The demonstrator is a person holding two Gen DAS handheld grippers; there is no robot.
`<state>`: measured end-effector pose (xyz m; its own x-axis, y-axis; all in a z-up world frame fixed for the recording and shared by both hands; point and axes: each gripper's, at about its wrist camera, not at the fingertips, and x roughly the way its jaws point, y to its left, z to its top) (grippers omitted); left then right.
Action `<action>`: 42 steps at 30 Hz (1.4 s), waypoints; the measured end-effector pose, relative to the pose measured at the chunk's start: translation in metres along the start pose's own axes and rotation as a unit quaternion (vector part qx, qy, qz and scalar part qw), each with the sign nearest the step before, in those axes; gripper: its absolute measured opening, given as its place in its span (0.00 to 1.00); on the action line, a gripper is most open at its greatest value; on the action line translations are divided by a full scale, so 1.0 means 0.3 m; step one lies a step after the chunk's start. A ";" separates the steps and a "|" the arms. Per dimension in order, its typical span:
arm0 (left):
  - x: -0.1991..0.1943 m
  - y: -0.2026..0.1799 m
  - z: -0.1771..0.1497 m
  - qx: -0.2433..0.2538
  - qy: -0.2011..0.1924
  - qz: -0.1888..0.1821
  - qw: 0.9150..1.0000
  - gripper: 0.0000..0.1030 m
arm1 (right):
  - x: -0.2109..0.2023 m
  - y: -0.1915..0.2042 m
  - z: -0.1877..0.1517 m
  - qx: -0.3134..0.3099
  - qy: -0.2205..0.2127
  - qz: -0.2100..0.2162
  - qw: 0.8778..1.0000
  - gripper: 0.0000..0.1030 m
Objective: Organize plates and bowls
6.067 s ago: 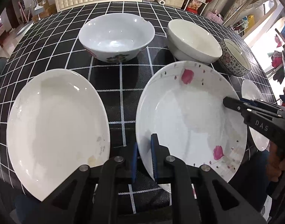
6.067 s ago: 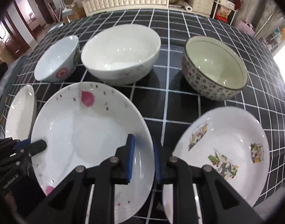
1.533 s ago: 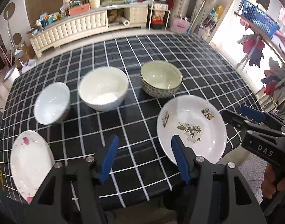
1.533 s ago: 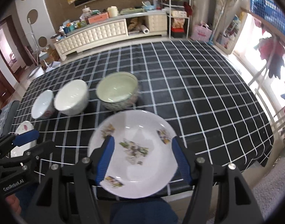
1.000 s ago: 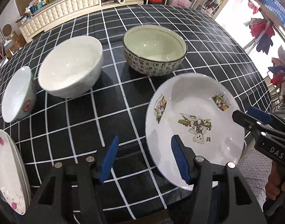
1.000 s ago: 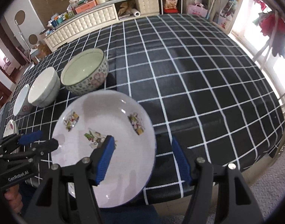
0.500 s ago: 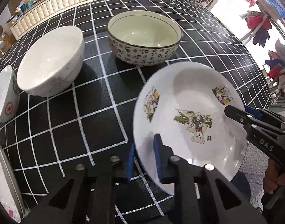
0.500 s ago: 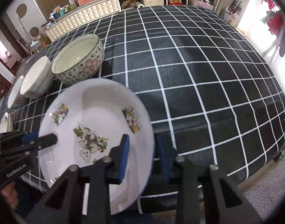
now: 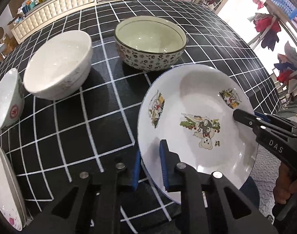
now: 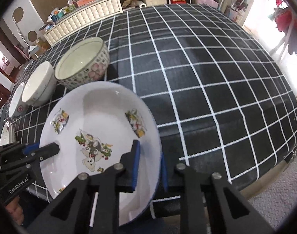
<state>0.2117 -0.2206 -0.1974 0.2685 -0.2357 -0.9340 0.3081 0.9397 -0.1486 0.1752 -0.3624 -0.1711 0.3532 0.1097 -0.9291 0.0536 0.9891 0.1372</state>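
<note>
Between both grippers now, cartoon plate

The white cartoon-print plate sits pinched at opposite rims between the left gripper and right gripper. Beyond them stand the floral bowl, plain white bowl and red-marked bowl; stacked plates lie far left.

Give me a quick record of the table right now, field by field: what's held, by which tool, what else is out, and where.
held item: cartoon plate, near table edge
left tool: shut on the plate's left rim, having just closed
right tool: shut on the plate's right rim, having just closed
bowls behind plate: patterned bowl, plain white bowl, small bowl with red mark, in a row
far left: stacked plates
surface: black checked tablecloth
</note>
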 end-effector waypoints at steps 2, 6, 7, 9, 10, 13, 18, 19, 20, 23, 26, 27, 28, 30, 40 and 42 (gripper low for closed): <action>-0.030 0.013 -0.004 -0.003 -0.007 0.001 1.000 0.16 | -0.022 0.019 0.007 -0.001 -0.004 0.002 1.000 0.23; -0.114 0.060 -0.017 -0.012 -0.023 0.004 1.000 0.16 | -0.080 0.070 0.018 -0.009 -0.018 0.009 1.000 0.23; -0.147 0.077 -0.024 -0.014 -0.030 0.004 0.999 0.16 | -0.098 0.093 0.021 -0.012 -0.022 0.010 1.000 0.23; -0.199 0.109 -0.035 -0.019 -0.042 0.006 0.999 0.16 | -0.129 0.140 0.028 -0.023 -0.030 0.010 0.999 0.23; -0.216 0.123 -0.038 -0.022 -0.045 0.007 0.999 0.16 | -0.142 0.167 0.035 -0.029 -0.033 0.009 0.999 0.23; -0.284 0.181 -0.054 -0.036 -0.060 0.016 0.997 0.16 | -0.179 0.243 0.050 -0.044 -0.042 0.016 0.998 0.23; -0.408 0.286 -0.107 -0.059 -0.078 0.034 0.995 0.16 | -0.220 0.376 0.058 -0.074 -0.056 0.031 0.995 0.23; -0.431 0.309 -0.118 -0.065 -0.082 0.037 0.994 0.16 | -0.225 0.411 0.063 -0.082 -0.060 0.033 0.994 0.23; -0.455 0.338 -0.129 -0.072 -0.085 0.041 0.993 0.16 | -0.232 0.446 0.065 -0.088 -0.062 0.039 0.993 0.23; -0.508 0.422 -0.165 -0.091 -0.094 0.052 0.990 0.16 | -0.235 0.533 0.067 -0.101 -0.062 0.054 0.991 0.23; -0.546 0.498 -0.205 -0.111 -0.101 0.066 0.986 0.16 | -0.229 0.620 0.063 -0.122 -0.060 0.064 0.989 0.23; -0.553 0.512 -0.218 -0.116 -0.102 0.070 0.985 0.16 | -0.226 0.645 0.062 -0.129 -0.059 0.067 0.988 0.23; -0.563 0.542 -0.236 -0.124 -0.102 0.075 0.984 0.16 | -0.221 0.669 0.060 -0.135 -0.058 0.070 0.987 0.23; -0.575 0.588 -0.260 -0.136 -0.100 0.082 0.982 0.16 | -0.208 0.722 0.051 -0.149 -0.054 0.077 0.984 0.23; -0.624 0.817 -0.421 -0.187 -0.084 0.121 0.971 0.16 | -0.106 0.972 0.011 -0.192 -0.015 0.112 0.975 0.23; -0.616 0.864 -0.447 -0.200 -0.079 0.125 0.969 0.16 | -0.086 1.024 -0.020 -0.206 -0.010 0.111 0.972 0.23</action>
<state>0.1197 0.0997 -0.1069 0.4349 0.0070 -0.9005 -0.1541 0.9858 -0.0668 0.1770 -0.0606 -0.1071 0.3307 0.3280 -0.8849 -0.4044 0.8965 0.1812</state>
